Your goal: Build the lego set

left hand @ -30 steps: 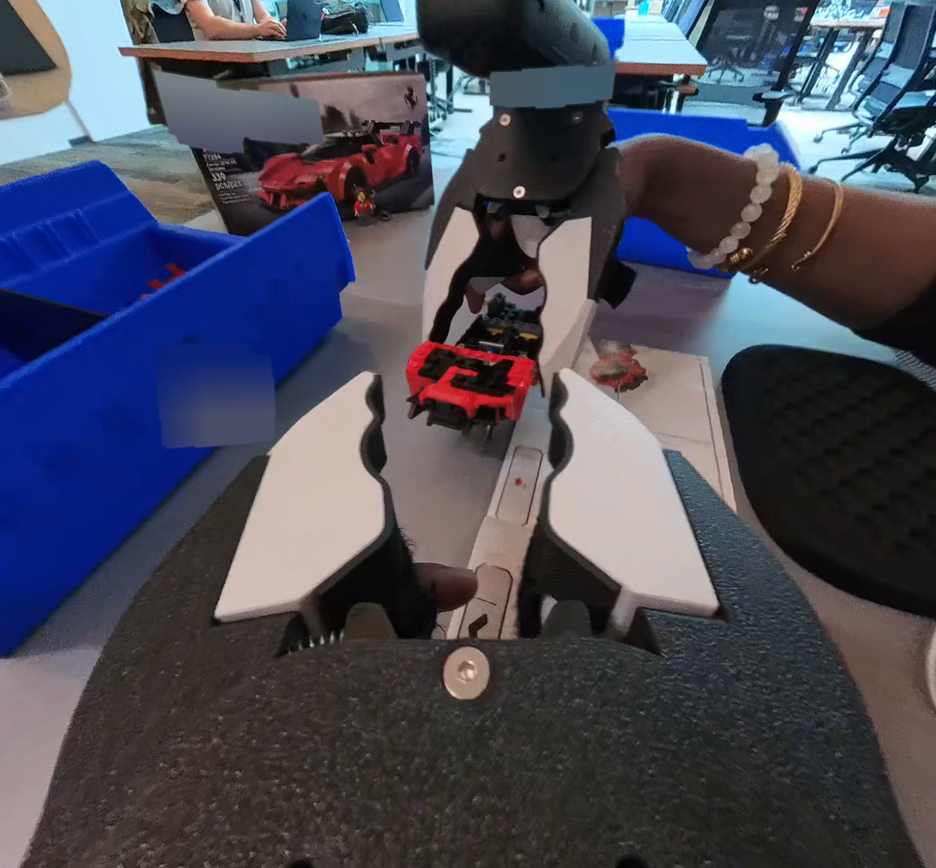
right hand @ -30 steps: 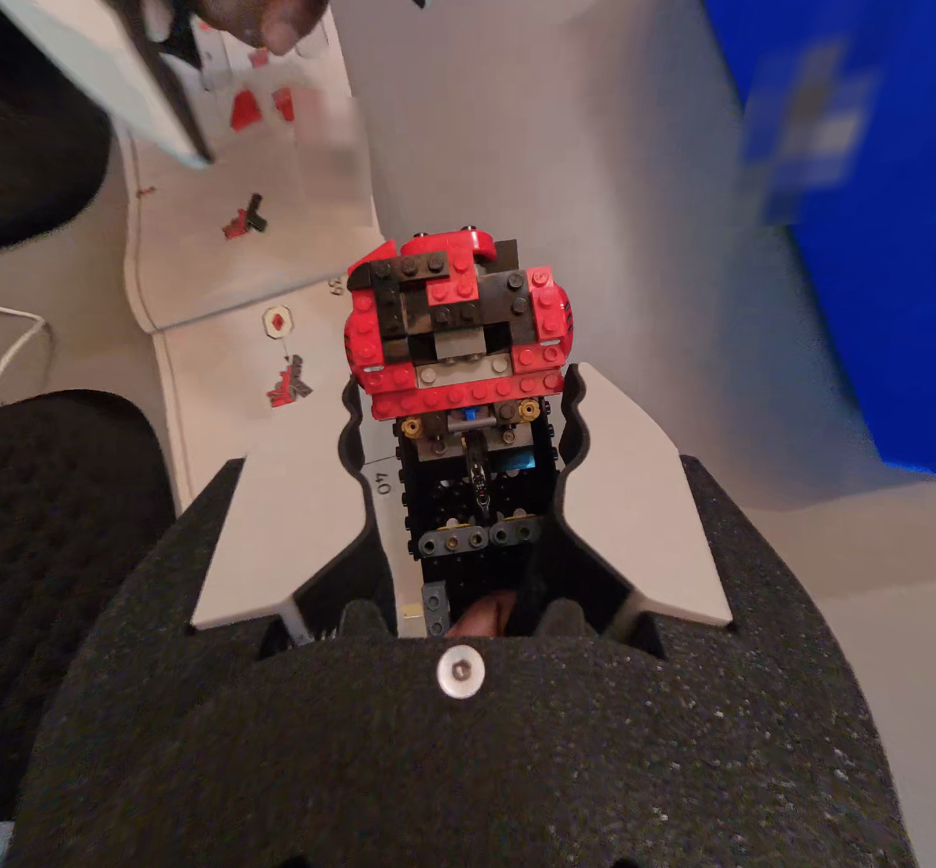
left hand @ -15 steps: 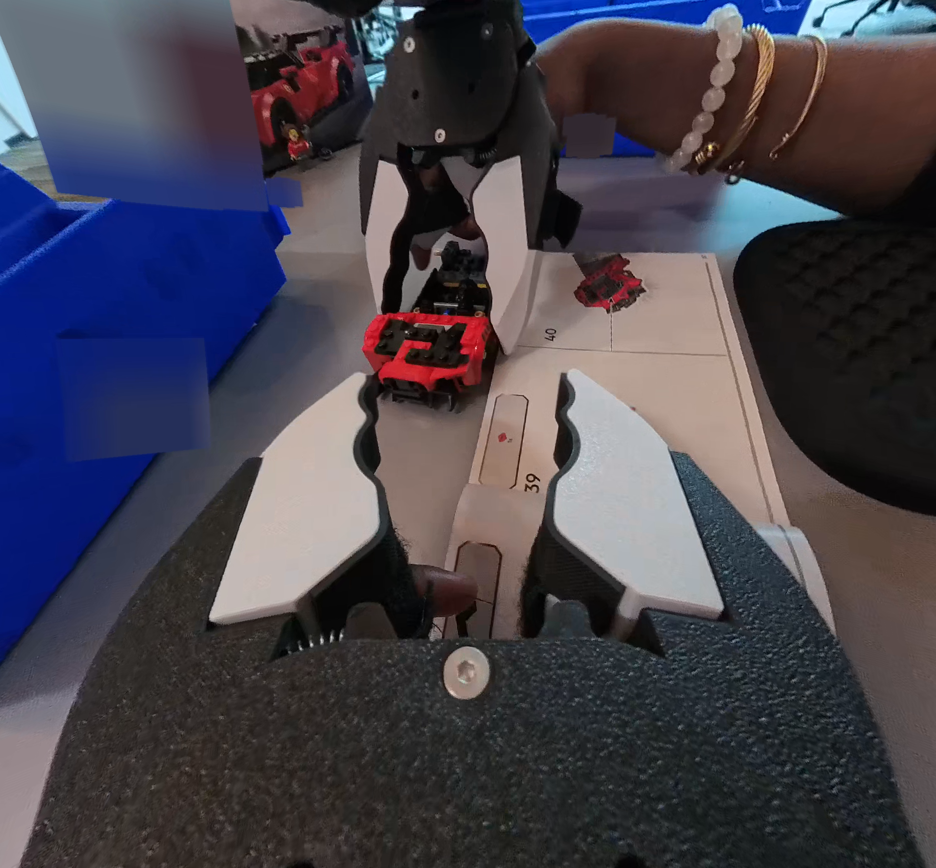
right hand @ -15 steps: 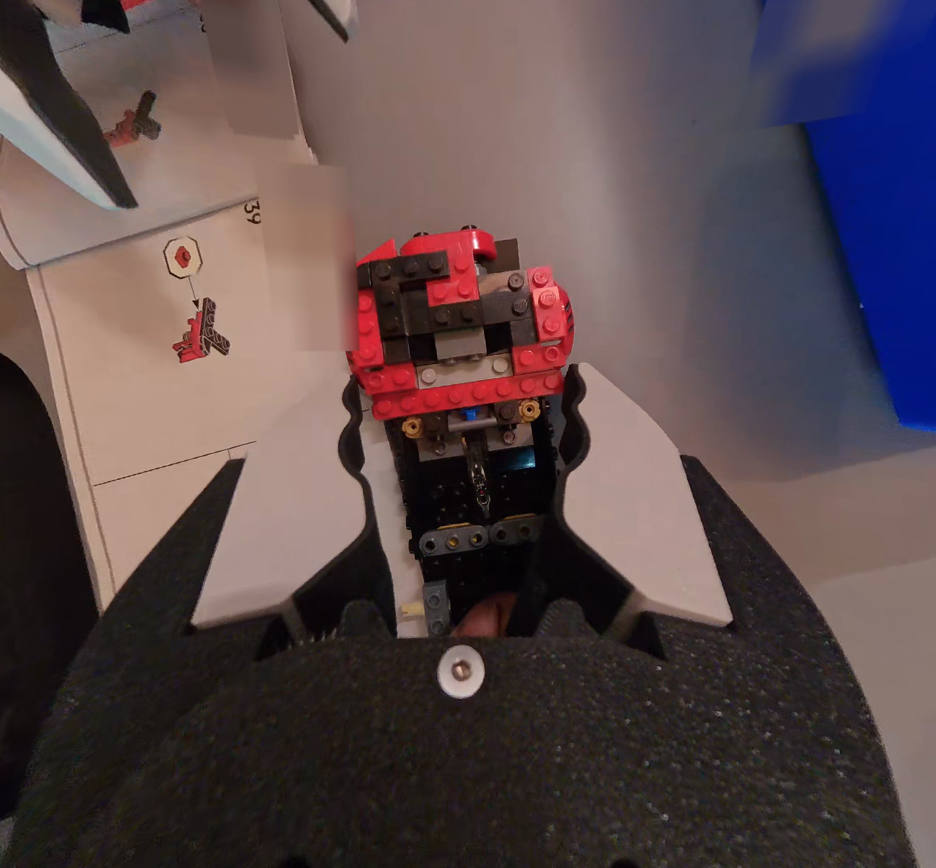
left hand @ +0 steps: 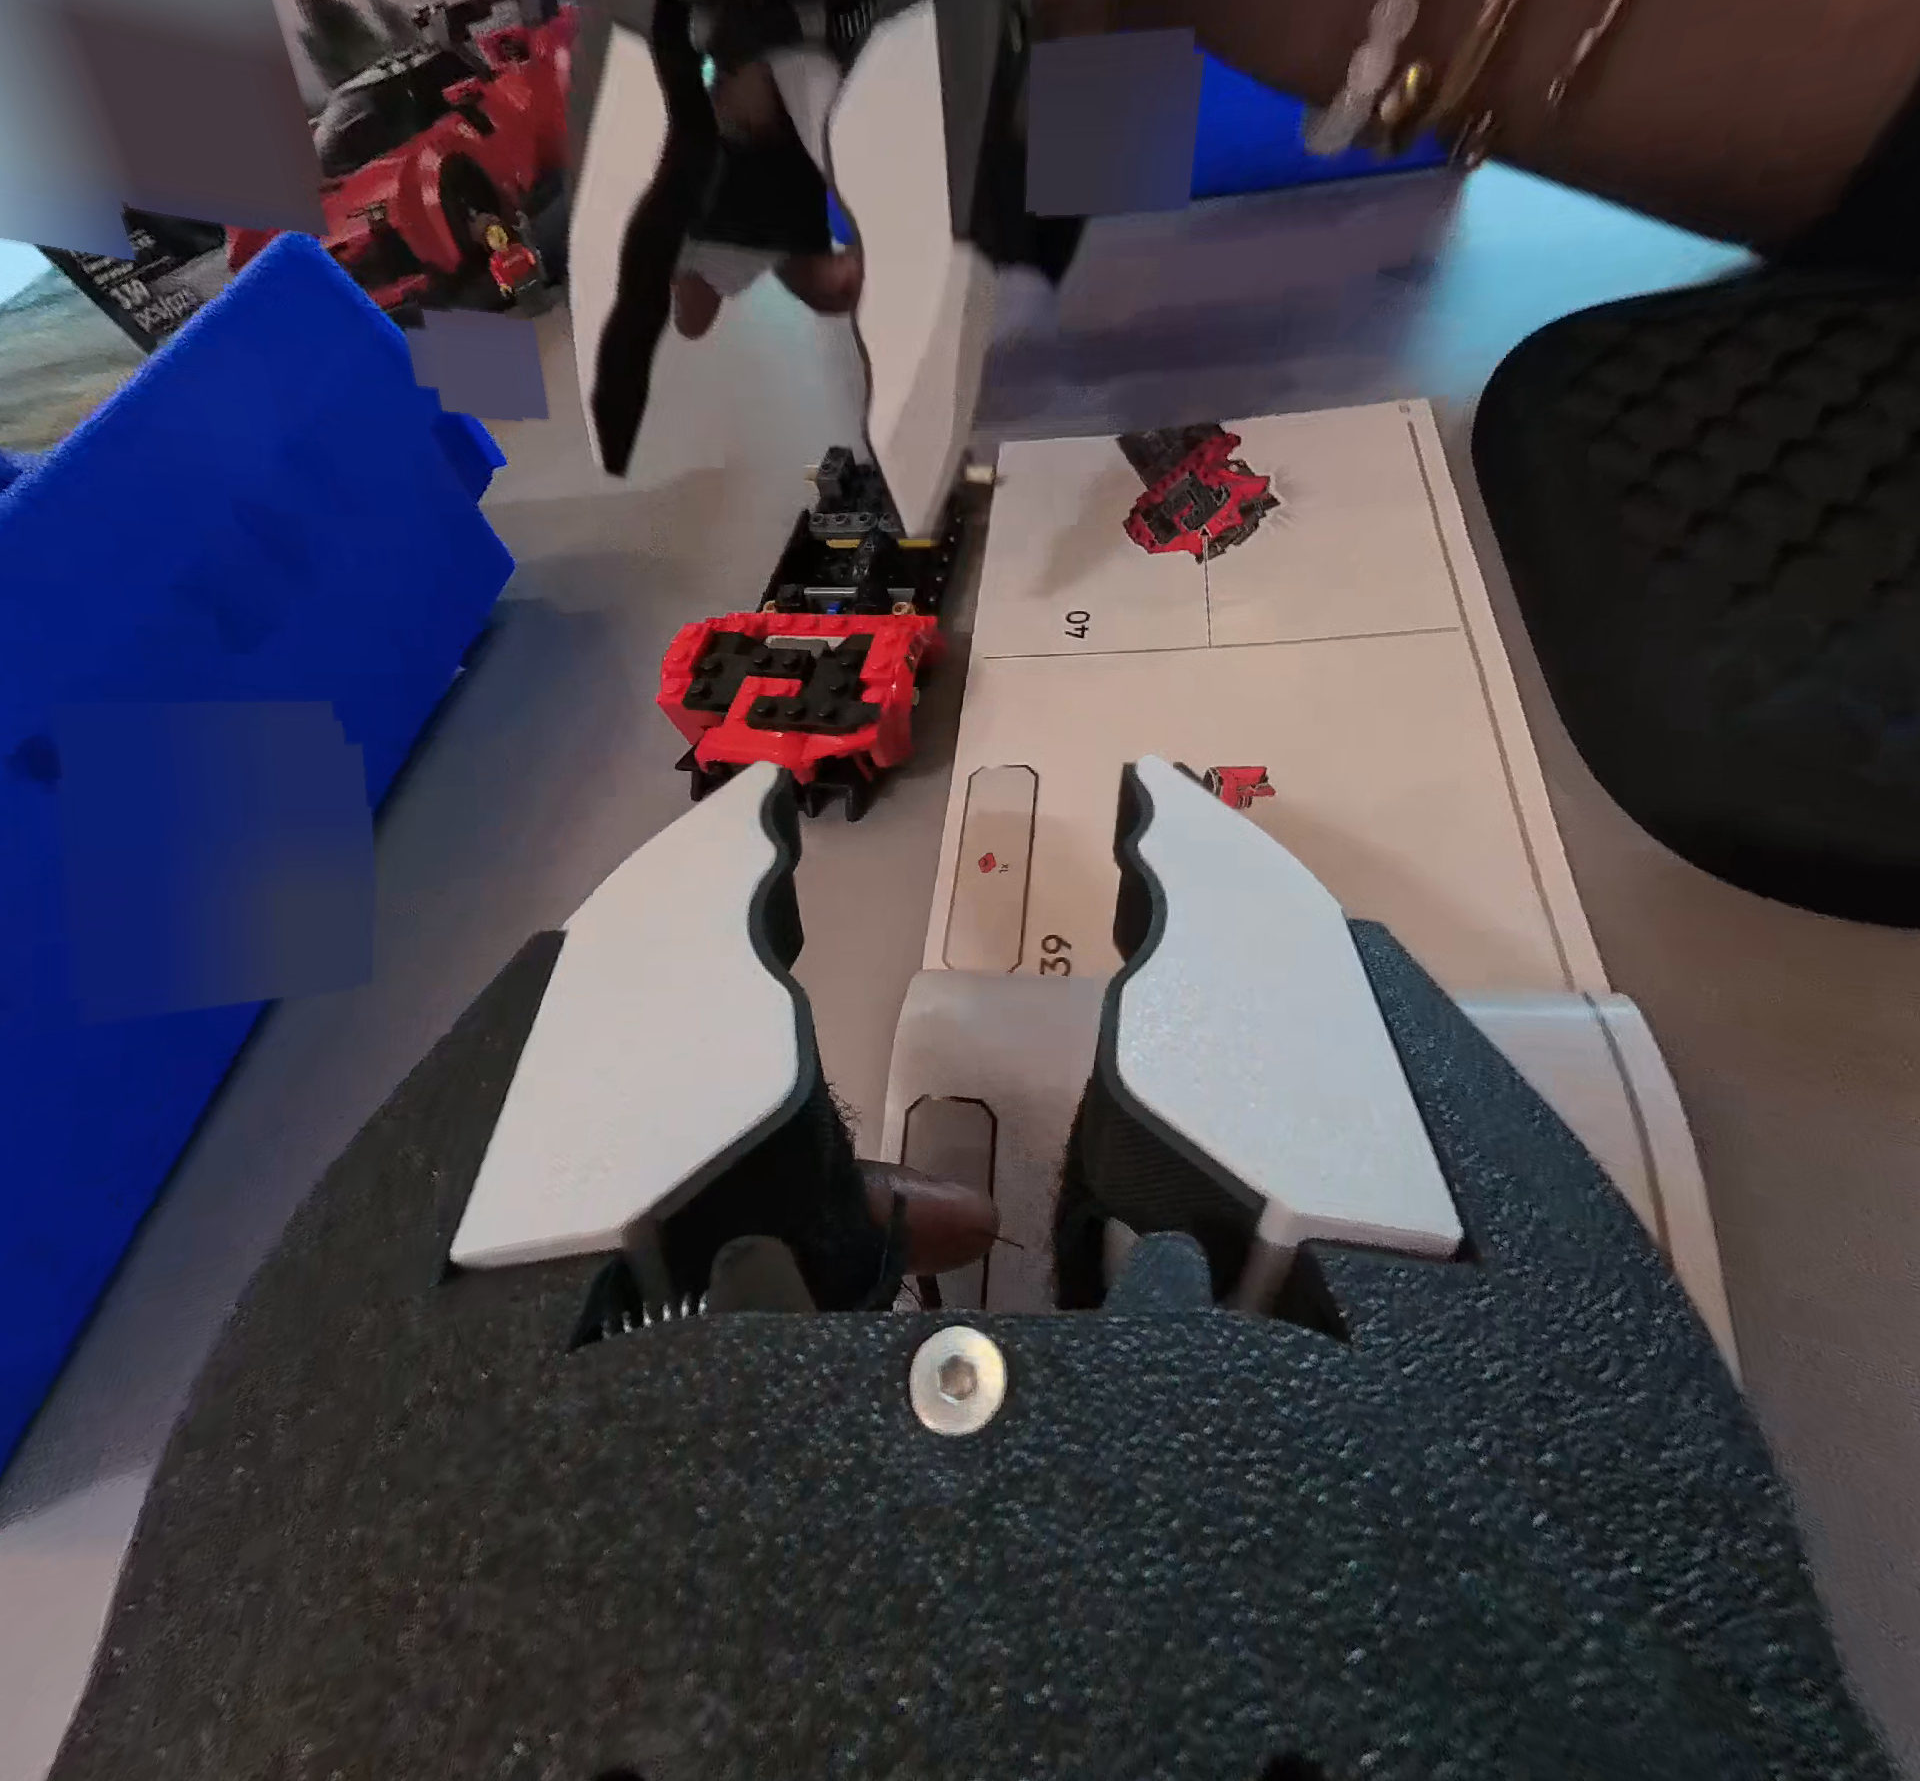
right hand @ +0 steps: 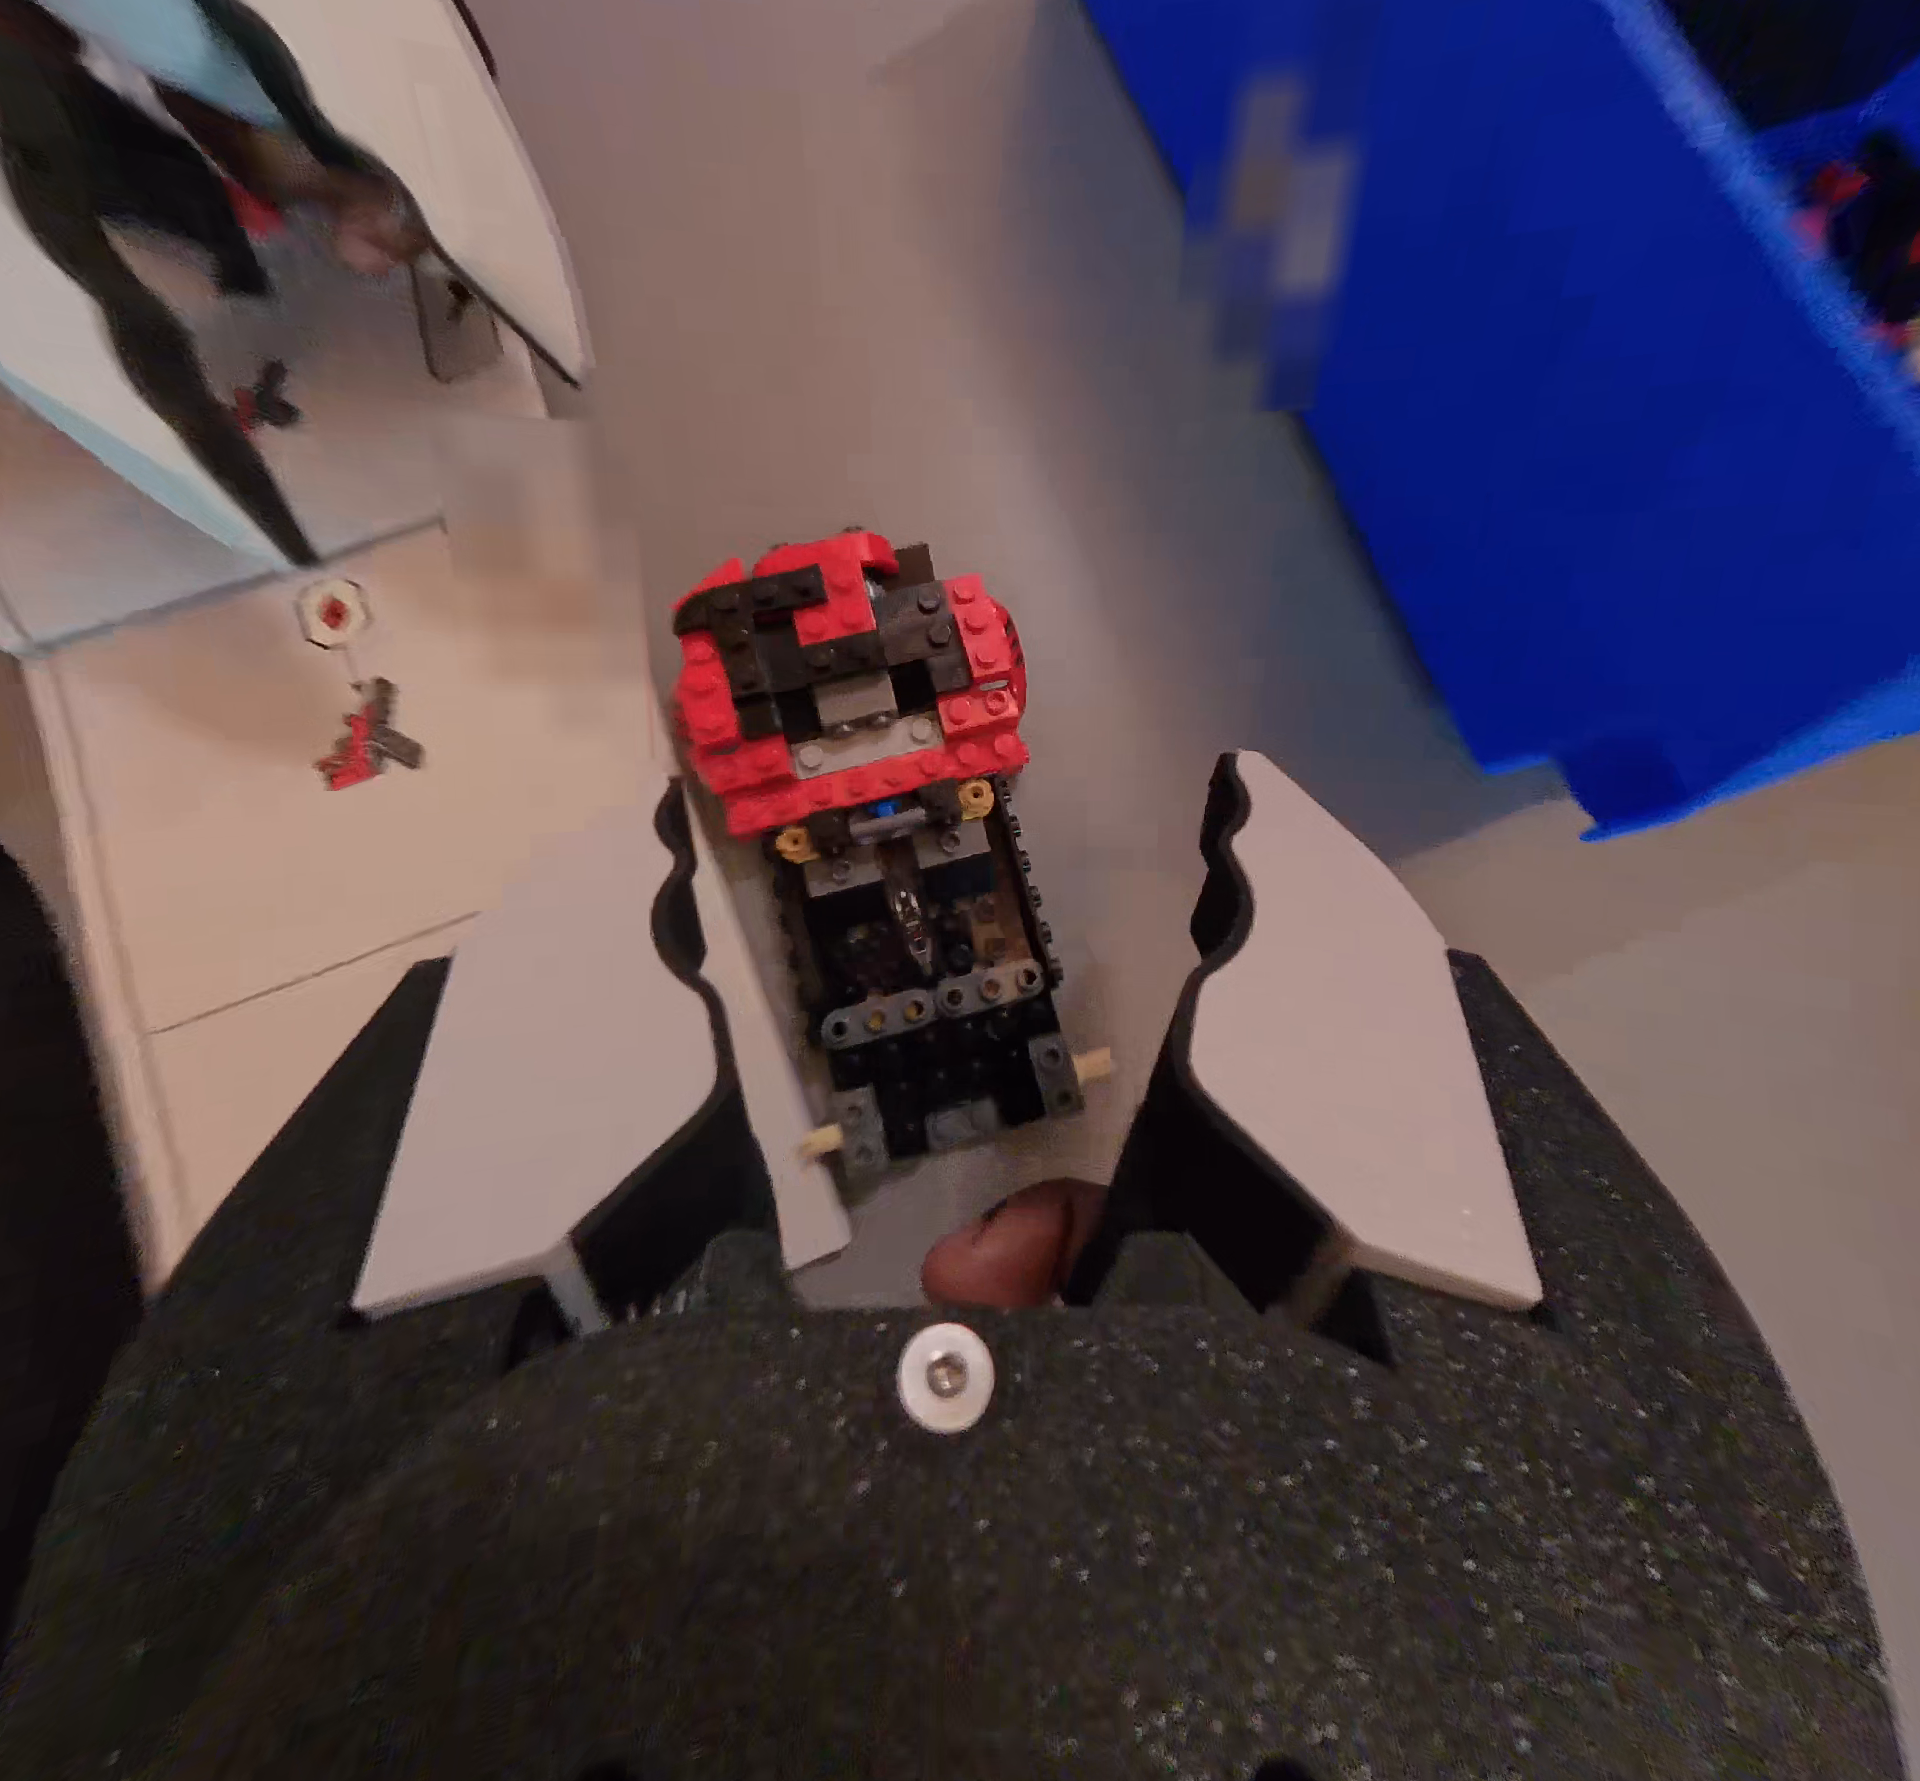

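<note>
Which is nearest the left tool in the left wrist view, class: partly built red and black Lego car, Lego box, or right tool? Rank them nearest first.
From the left tool:
1. Partly built red and black Lego car, just ahead on the table.
2. Right tool, above the car's far end.
3. Lego box, upright, far left.

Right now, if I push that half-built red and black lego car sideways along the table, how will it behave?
The half-built red and black lego car shows no wheels, only bare axle pegs, so it would probably slide rather than roll. It lies flat and low on the grey table, so tipping seems unlikely. Its stacked red plates might pop loose under a hard shove.
</note>
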`<move>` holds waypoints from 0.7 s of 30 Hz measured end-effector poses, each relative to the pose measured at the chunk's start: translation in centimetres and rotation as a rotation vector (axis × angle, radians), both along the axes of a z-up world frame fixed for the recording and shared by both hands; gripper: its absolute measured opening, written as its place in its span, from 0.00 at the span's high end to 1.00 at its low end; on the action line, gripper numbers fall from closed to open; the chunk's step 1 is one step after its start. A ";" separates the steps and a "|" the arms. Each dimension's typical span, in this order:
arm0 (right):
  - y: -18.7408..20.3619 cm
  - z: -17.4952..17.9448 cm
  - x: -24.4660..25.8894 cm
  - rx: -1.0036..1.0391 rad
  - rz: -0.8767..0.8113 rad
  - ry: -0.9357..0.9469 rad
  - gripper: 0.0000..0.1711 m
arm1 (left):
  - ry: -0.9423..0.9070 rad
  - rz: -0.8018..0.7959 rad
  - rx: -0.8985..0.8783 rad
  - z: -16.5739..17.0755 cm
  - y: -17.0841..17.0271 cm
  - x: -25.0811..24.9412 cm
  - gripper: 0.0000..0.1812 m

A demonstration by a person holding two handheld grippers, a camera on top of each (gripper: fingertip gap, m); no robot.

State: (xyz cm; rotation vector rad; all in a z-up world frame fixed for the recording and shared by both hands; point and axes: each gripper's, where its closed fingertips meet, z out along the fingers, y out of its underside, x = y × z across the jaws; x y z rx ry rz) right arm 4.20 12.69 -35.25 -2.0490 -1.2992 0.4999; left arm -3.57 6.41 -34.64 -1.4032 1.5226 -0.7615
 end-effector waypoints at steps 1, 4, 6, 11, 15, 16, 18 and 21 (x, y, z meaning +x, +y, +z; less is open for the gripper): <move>-0.3 1.2 0.1 0.009 -0.014 0.020 0.48 | 0.005 -0.005 0.027 0.0 0.1 0.0 0.68; -3.4 3.3 -0.1 -0.046 -0.013 0.060 0.50 | 0.096 0.030 0.084 0.4 0.2 -0.9 0.69; -6.1 2.7 0.3 -0.083 -0.025 0.016 0.51 | 0.175 0.055 0.058 1.2 -0.9 -2.1 0.71; -11.9 -2.3 3.2 -0.155 -0.163 -0.114 0.53 | 0.182 0.078 -0.060 1.4 -5.1 -4.2 0.76; -13.6 -3.6 3.8 -0.183 -0.326 -0.016 0.51 | 0.243 0.178 0.026 -1.2 -4.5 -5.6 0.80; -13.7 -3.4 3.7 -0.179 -0.368 0.019 0.52 | 0.238 0.186 0.018 -1.6 -4.5 -5.7 0.81; -13.8 -3.6 3.8 -0.172 -0.439 0.018 0.51 | 0.249 0.179 -0.030 -2.7 -4.9 -5.9 0.81; -13.7 -4.1 3.9 -0.128 -0.519 -0.043 0.54 | 0.269 0.164 -0.131 -3.8 -5.0 -6.1 0.82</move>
